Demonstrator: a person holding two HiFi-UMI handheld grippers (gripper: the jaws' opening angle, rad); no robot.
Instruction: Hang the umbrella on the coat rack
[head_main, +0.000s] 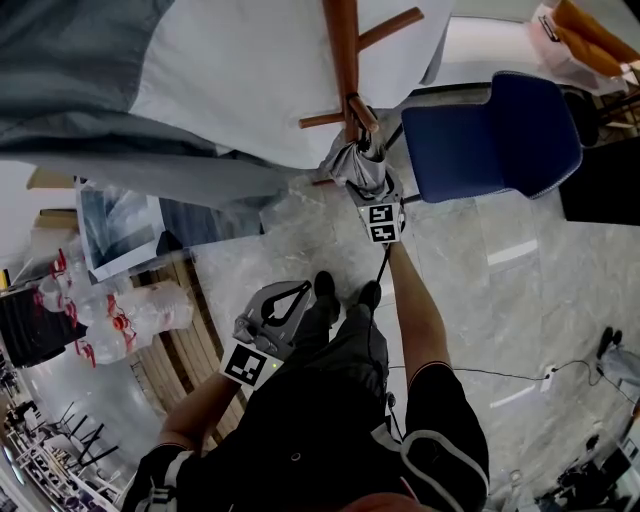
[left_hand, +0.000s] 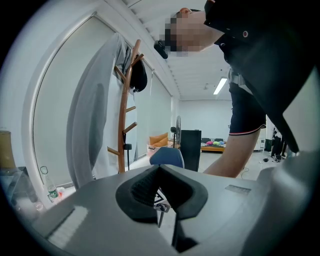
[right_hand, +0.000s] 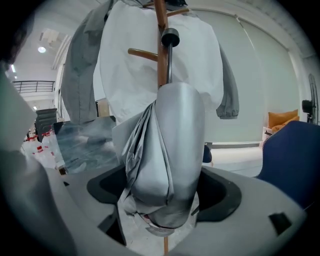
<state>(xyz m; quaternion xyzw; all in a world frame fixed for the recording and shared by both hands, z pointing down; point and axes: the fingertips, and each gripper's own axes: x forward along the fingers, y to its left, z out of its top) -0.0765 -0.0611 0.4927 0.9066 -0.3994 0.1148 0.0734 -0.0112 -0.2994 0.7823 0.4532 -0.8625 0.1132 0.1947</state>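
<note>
A folded grey umbrella hangs along the wooden coat rack's pole, its black handle knob up at a peg. My right gripper is open around the umbrella's lower bundle. The fabric sits between the wide jaws, with a small gap to each pad. My left gripper is held low over the person's legs, away from the rack. Its tips meet with nothing in them. In the left gripper view the rack stands off to the left.
A white garment and a grey one hang on the rack. A blue chair stands right of it. Packs of water bottles and wooden slats lie at the left. A cable runs across the marble floor.
</note>
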